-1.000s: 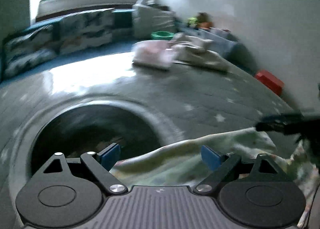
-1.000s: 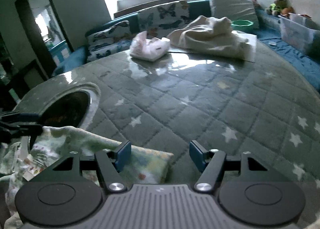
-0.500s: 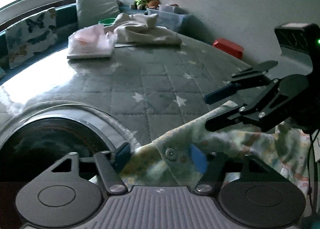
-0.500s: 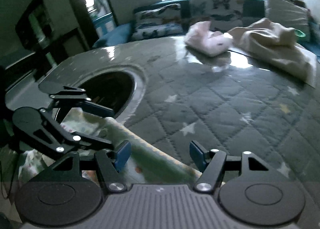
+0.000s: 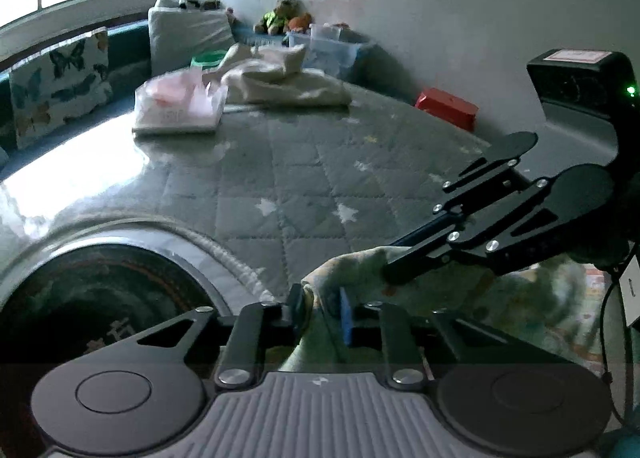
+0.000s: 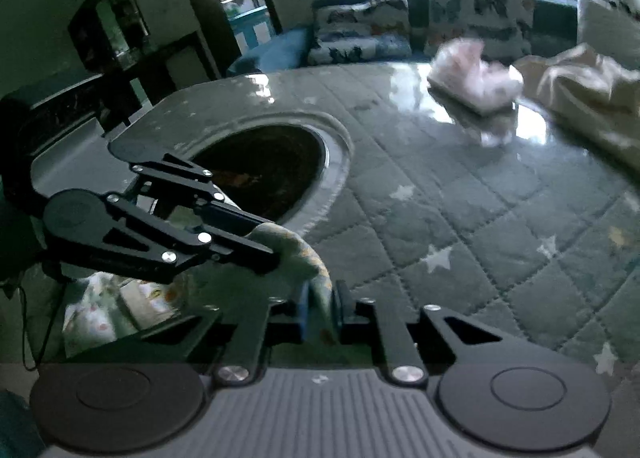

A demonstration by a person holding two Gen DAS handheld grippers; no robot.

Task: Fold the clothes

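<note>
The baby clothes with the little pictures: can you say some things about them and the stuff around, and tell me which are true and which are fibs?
1. Both grippers pinch the printed garment. True: the left gripper and right gripper are closing on its cloth.
2. The pink folded pile sits inside the round hole. False: it lies on the quilted mat.
3. A red box is by the wall. True.
4. The mat has hearts. False: stars.
</note>
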